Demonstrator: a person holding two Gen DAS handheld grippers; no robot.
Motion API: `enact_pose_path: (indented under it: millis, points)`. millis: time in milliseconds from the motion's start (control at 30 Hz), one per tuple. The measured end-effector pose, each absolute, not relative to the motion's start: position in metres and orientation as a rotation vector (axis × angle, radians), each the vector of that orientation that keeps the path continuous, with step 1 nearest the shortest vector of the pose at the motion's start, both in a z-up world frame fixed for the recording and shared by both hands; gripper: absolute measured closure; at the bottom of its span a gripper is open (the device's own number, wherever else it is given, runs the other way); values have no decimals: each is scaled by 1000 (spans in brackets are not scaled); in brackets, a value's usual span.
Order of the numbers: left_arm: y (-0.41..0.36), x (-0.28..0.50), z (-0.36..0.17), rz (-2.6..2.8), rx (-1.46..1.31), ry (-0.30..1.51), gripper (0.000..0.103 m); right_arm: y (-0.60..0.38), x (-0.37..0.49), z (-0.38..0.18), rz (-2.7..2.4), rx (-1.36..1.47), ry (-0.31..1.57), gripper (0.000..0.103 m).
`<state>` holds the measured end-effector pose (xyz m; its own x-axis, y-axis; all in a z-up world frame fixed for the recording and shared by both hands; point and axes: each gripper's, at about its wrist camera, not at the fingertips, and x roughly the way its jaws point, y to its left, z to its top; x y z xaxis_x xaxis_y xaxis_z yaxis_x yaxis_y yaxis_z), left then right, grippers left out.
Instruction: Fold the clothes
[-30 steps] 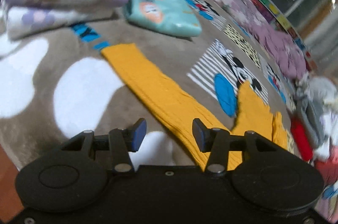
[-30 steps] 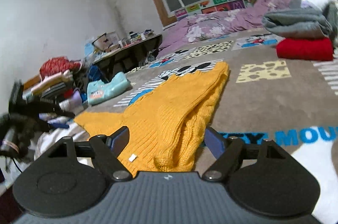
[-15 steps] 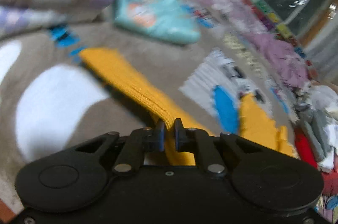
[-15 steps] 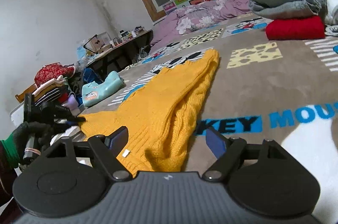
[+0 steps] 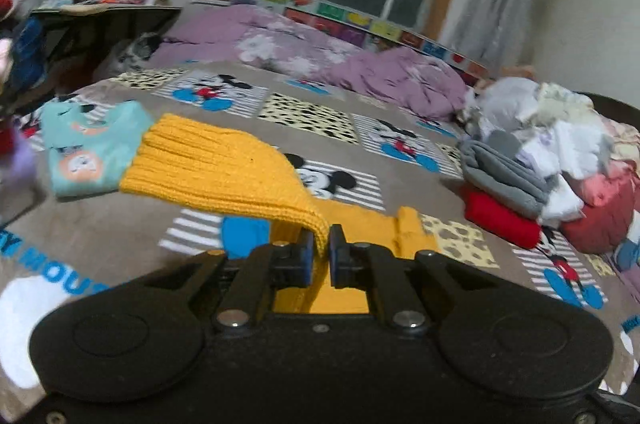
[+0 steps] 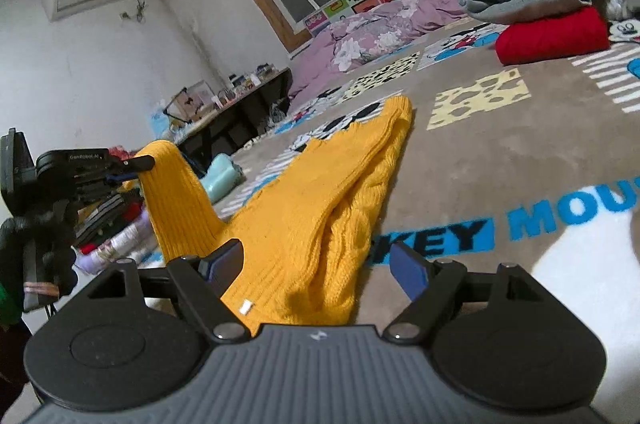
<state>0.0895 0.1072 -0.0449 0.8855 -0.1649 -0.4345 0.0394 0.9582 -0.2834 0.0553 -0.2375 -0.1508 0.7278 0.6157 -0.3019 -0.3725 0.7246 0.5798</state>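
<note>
Already the left tongs (image 5: 318, 248) were clamped on the sleeve (image 5: 216, 168) of the yellow sweater (image 6: 316, 196), the pinch falling partway along it, so the cuff end hung forward and to the left in the air. In the right view the sleeve rose as a steep band from the sweater's body to those tongs at far left. The right tongs (image 6: 316, 264) stood wide apart, empty, low over the sweater's near end, the knit lying between their pads. The body ran long-ways away from them and rightward across the rug (image 6: 500, 144). The fold probably meant carrying the sleeve rightward over the body; the left hand alone was placed for it. Bare rug lay right of the sweater, the red and grey pile (image 6: 552, 32) well apart.
</note>
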Motion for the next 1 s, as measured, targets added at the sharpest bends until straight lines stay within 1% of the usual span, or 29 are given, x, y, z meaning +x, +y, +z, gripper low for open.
enact_pose_path:
  millis: [233, 467, 633, 733, 800, 833, 867, 1000]
  points:
    - [33, 87, -41, -242, -104, 477, 98, -251, 57, -153, 600, 642, 492, 23]
    - [-52, 74, -80, -364, 155, 526, 98, -272, 60, -159, 626, 820, 446, 23]
    - [-70, 75, -120, -405, 243, 610, 97, -278, 66, -167, 591, 874, 474, 23]
    - [-71, 69, -132, -437, 251, 628, 95, -277, 72, -173, 573, 888, 504, 23]
    - [-63, 64, -126, -493, 231, 628, 86, -275, 75, -176, 569, 890, 524, 23]
    - [-56, 61, -119, -522, 208, 628, 76, -274, 76, -178, 569, 893, 532, 23]
    - [-46, 58, -112, -520, 203, 615, 72, -273, 78, -181, 569, 897, 542, 23]
    - [-3, 49, -83, -469, 171, 565, 72, -268, 84, -189, 568, 918, 589, 23]
